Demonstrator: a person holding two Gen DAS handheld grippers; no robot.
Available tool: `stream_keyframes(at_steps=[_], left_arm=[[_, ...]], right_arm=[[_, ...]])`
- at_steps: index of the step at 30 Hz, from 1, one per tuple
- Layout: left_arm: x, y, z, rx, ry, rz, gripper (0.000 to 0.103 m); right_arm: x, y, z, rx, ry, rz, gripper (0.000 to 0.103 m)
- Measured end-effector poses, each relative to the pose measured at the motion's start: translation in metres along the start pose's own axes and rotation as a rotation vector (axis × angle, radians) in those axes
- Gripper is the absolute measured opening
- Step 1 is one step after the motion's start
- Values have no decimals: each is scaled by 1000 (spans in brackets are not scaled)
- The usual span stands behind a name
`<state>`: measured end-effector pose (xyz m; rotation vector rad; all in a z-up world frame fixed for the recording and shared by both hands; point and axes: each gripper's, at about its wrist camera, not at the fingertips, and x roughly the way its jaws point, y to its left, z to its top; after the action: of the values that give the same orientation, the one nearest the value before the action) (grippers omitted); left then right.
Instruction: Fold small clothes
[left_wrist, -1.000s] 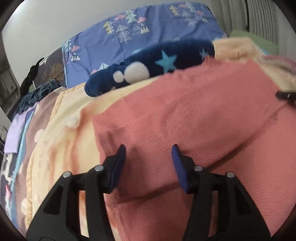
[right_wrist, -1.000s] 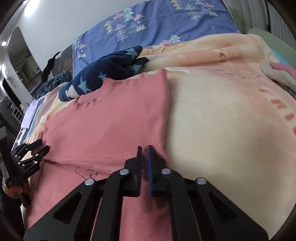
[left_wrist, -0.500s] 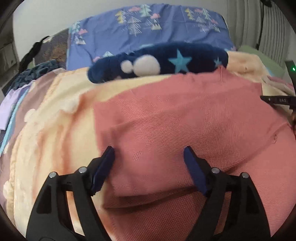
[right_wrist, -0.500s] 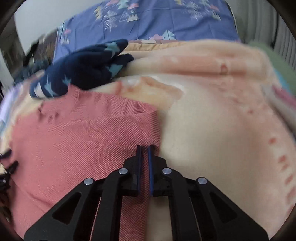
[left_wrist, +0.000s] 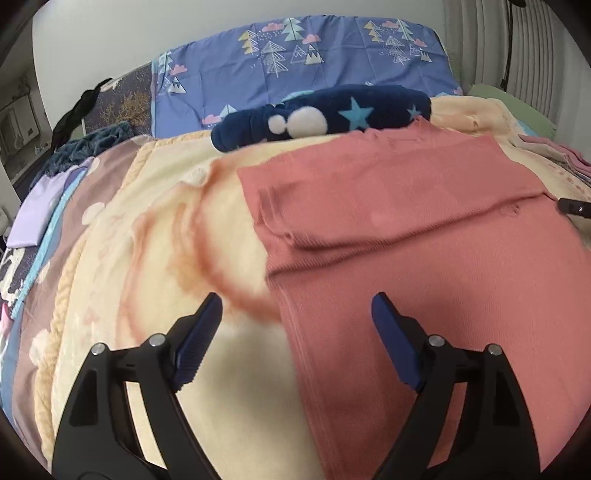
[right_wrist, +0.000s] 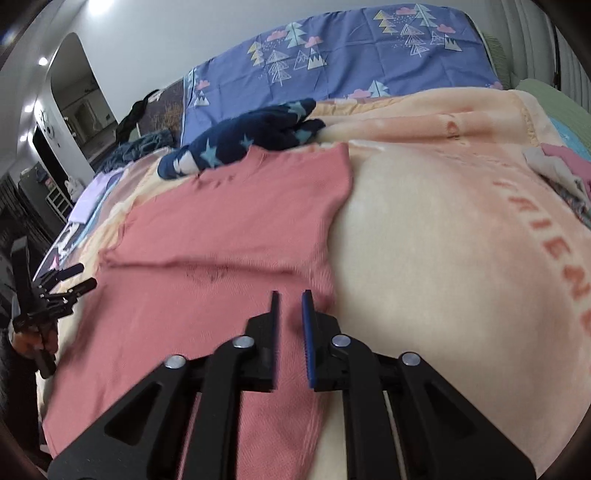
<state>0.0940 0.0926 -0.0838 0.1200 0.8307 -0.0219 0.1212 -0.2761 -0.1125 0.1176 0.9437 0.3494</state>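
Observation:
A pink knit garment (left_wrist: 406, 206) lies flat on the peach blanket, its top part folded down over the lower part along a crosswise edge. It also shows in the right wrist view (right_wrist: 229, 229). My left gripper (left_wrist: 295, 314) is wide open and empty above the garment's left edge. My right gripper (right_wrist: 288, 306) has its jaws slightly apart over the garment's right edge, with nothing held. The left gripper also shows at the far left of the right wrist view (right_wrist: 62, 284).
A navy star-patterned plush garment (left_wrist: 325, 114) lies beyond the pink one. A blue tree-print pillow (left_wrist: 303, 62) stands at the back. The peach blanket (right_wrist: 461, 240) stretches to the right. Folded clothes (right_wrist: 561, 166) sit at the right edge.
My left gripper has opened wider and drawn back off the pink garment to its left edge. My right gripper has let go of the garment's edge and opened slightly; the fold lies flat.

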Motion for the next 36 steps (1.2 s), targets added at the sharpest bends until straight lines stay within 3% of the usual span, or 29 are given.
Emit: stream_keyframes(at_steps=[2,5,7,9,11,13,19,27,33,36], left_arm=[[9,-3,-16,4,78,-46,88],[-8,6,-29,-48,59,-133,85],[-24,14,-36,-96,47,-230,79],[-34,16,-46,-105,59,-279,65],[-41,12,-61,-79,85,-285,56],[-48,4,-74,-59,98,-292,56],[-74,-8,-101,-40,96,-343,55],[-116,-22,-138,2,103,-362,33],[-123,-20,-155,-37,119,-413,31],[-117,-19,-153,-75,142,-431,32]], right_arm=[[2,-6,-7,24,9,11,17],[-19,-9,-12,80,-16,56,19],[-31,-7,-20,60,-15,55,22],[-40,-8,-32,54,3,60,22],[-46,-12,-46,78,22,97,22],[-54,-14,-62,104,36,134,28],[-79,-10,-100,131,64,203,30],[-116,-9,-153,146,102,318,32],[-123,-6,-169,154,118,459,32],[-117,8,-166,118,151,473,32]])
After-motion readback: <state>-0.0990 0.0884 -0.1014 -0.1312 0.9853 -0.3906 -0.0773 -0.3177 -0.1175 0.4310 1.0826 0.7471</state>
